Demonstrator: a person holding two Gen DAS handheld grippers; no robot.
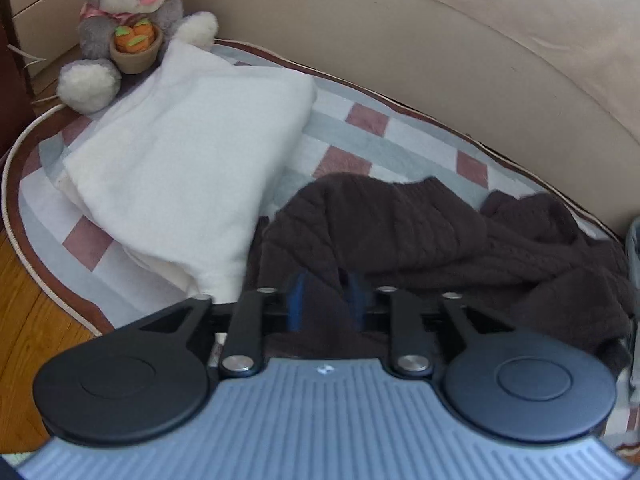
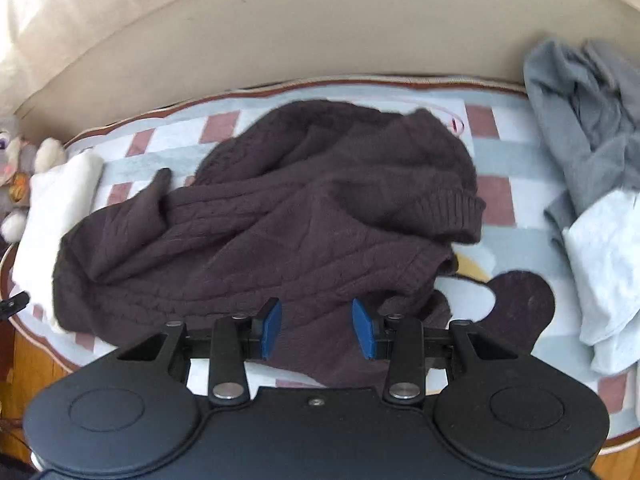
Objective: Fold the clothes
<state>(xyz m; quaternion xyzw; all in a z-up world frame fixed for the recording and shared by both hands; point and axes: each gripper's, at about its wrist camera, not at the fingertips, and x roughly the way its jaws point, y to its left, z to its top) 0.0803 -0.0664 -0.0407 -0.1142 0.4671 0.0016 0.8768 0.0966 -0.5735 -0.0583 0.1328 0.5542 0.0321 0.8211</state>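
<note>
the brown sweater (image 2: 280,216) lies crumpled in the frame center, long axis left to right. the right gripper (image 2: 316,326) is open at its lower edge; the left gripper (image 1: 326,298) seems open too, fabric between.

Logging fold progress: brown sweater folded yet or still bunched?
Bunched. The brown sweater lies in a rumpled heap on the mat, one sleeve flopped across it, no flat edges.

A toy bunny (image 1: 128,12) is sitting far ahead and left of the fingers, holding a little pot of carrots (image 1: 136,46). A checked mat (image 1: 352,128) is lying under everything, touching the beige sofa back (image 1: 440,40) behind.
</note>
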